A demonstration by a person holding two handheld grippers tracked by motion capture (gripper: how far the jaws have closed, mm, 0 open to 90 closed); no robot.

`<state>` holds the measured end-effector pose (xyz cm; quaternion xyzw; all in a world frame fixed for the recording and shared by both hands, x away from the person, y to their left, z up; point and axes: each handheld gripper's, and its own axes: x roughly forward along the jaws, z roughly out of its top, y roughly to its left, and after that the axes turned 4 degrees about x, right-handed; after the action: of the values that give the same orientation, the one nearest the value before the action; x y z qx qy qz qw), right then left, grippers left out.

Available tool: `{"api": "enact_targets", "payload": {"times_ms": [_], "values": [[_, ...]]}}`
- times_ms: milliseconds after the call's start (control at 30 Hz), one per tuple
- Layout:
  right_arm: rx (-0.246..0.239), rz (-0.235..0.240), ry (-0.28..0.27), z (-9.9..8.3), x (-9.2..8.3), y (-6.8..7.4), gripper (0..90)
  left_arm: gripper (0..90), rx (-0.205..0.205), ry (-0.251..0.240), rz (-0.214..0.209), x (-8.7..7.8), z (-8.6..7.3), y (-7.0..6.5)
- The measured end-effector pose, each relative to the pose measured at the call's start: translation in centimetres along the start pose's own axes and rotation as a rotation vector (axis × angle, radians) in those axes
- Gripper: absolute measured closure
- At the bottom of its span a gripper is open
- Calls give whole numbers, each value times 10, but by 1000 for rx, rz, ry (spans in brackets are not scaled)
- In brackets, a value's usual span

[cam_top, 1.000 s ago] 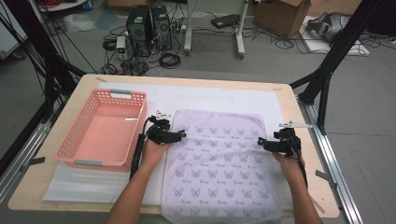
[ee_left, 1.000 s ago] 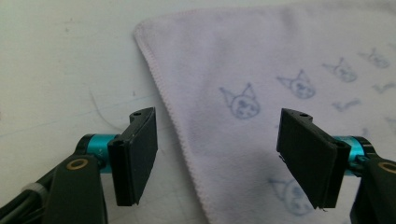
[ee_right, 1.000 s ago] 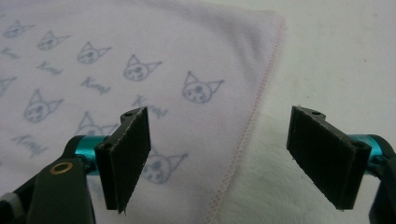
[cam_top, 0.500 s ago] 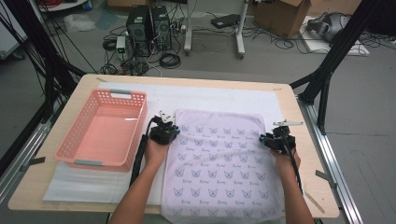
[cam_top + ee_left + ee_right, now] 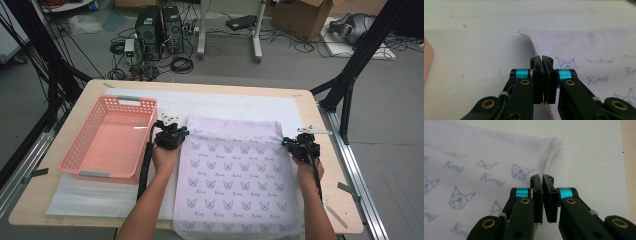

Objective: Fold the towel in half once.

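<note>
Left tongs [image 5: 541, 58] just clamped shut on the left hem of the printed towel [image 5: 235, 175], pinching the fabric edge between the pads. Right tongs [image 5: 542, 178] likewise just closed on the towel's right hem, near its far corner. Towel lying flat on the white sheet [image 5: 240, 102] over the surface [image 5: 320, 150], near end hanging past the surface's front edge. Pink basket [image 5: 110, 137] just left of the towel, beside the left tongs.
</note>
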<state>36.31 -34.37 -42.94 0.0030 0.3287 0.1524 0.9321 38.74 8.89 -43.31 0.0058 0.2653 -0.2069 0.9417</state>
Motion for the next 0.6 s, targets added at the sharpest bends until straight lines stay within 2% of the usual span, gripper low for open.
{"api": "enact_targets", "payload": {"times_ms": [67,167,333,500,600], "values": [[8,17,-7,0,-4,2,870,875,-1,14,-12,-3,0,2],[-4,32,-13,-1,-11,3,870,875,4,3,-32,-12,3,1],[2,67,-17,-3,-27,4,869,874,9,-5,-67,-30,7,-2],[14,94,-27,-11,-42,4,869,873,19,-18,-102,-48,5,-7],[5,105,-35,-17,-51,5,869,873,16,-24,-119,-58,0,-9]]}}
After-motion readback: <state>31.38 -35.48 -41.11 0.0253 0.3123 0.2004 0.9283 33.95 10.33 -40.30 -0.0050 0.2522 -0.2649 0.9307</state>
